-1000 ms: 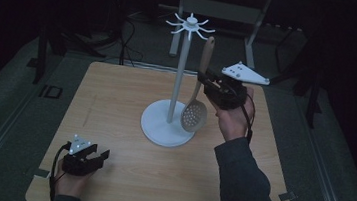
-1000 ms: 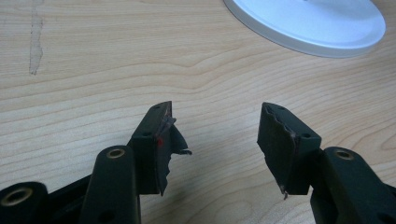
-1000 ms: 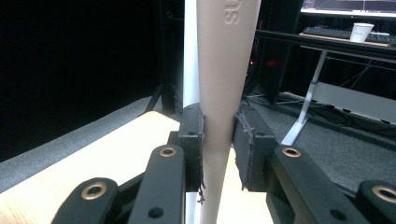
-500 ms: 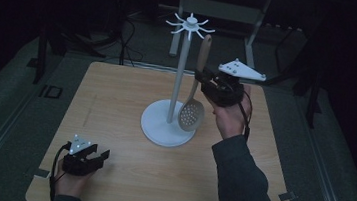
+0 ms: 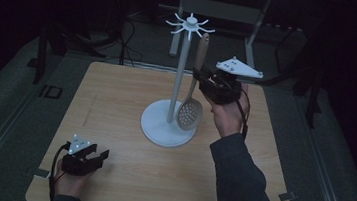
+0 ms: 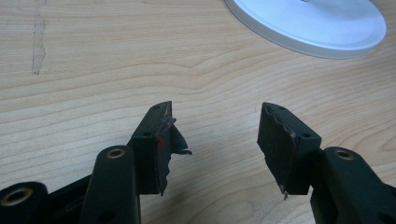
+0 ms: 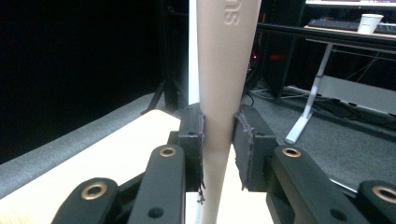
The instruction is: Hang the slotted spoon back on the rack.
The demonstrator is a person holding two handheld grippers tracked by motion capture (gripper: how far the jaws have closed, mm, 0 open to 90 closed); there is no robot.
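A white utensil stand (image 5: 179, 75) with a round base (image 5: 158, 126) and a crown of hooks (image 5: 190, 25) stands mid-table. A beige slotted spoon (image 5: 190, 113) hangs upright just right of the pole, bowl down near the base. My right gripper (image 5: 200, 76) is shut on its handle (image 7: 223, 84), and the handle top reaches almost to the hooks. Down at the near left corner my left gripper (image 5: 99, 155) rests low over the wood, open with nothing between its fingers (image 6: 163, 140). In the left gripper view the stand's base (image 6: 313, 23) lies ahead.
The wooden table (image 5: 116, 99) has bare board left of the stand and along the front. Dark floor, cables and a desk frame (image 5: 255, 18) lie behind the far edge. A paper cup (image 7: 371, 22) sits on a distant desk.
My right gripper has carried the spoon upward and a little left, closer to the pole and hooks. The left gripper has stayed put.
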